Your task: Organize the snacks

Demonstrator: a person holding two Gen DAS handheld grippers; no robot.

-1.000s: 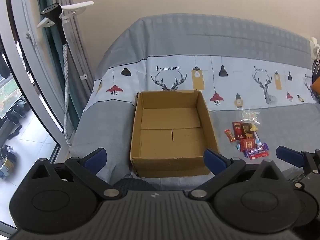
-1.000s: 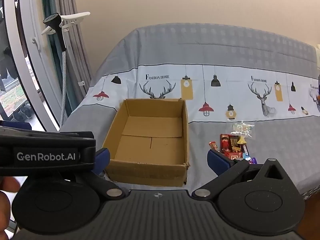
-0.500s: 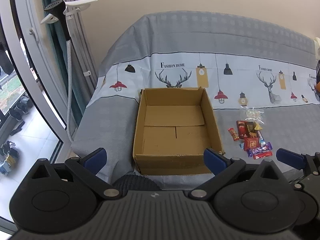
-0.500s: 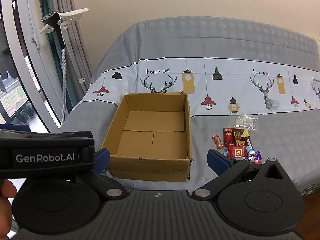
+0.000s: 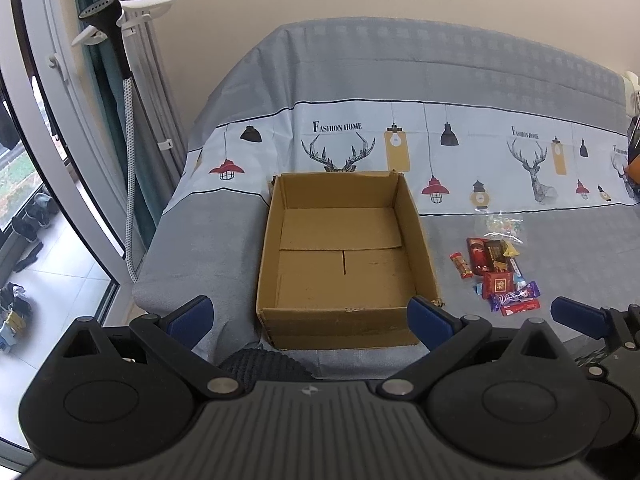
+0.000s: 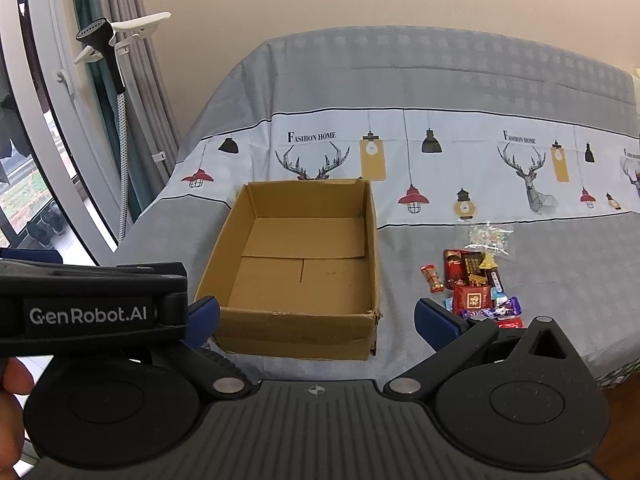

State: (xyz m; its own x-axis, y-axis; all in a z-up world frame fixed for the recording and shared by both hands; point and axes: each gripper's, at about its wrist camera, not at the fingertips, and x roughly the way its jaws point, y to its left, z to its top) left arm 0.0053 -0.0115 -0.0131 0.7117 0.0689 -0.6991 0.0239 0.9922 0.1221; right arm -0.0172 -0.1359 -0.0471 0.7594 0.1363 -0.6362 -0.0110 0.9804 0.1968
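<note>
box: cardboard box (image 5: 344,264) sits open-topped and empty on the grey bed cover (image 5: 400,64), near the front edge; likely parked there as the bin for the snacks
snacks: snack pile (image 5: 498,276) lies on the cover just right of the box, apart from its wall; loose wrappers bunched together, probably so each can be picked from one spot
pile detail: red packs, a purple wrapper (image 6: 494,312), a clear bag of small candies (image 6: 490,236) at the far end; nothing in the box yet
left gripper: left gripper (image 5: 310,316) hovers in front of the box, jaws spread wide, nothing between them; lined up with the box, not the snacks
right gripper: right gripper (image 6: 316,320) held low at the front edge, jaws spread, empty; its right fingertip (image 6: 434,320) sits visually just short of the pile, so this side looks set for the first pick
hand: part of a hand (image 6: 12,408) shows at the lower left of the right wrist view, holding the left tool
writing: "GenRobot.AI" on the left tool body (image 6: 88,314); "FASHION HOME" printed on the cover (image 6: 312,137) and repeated further right
snack labels: too small to read
progress: judged not started
side items: garment steamer (image 5: 120,120) by the window, not part of the task
</note>
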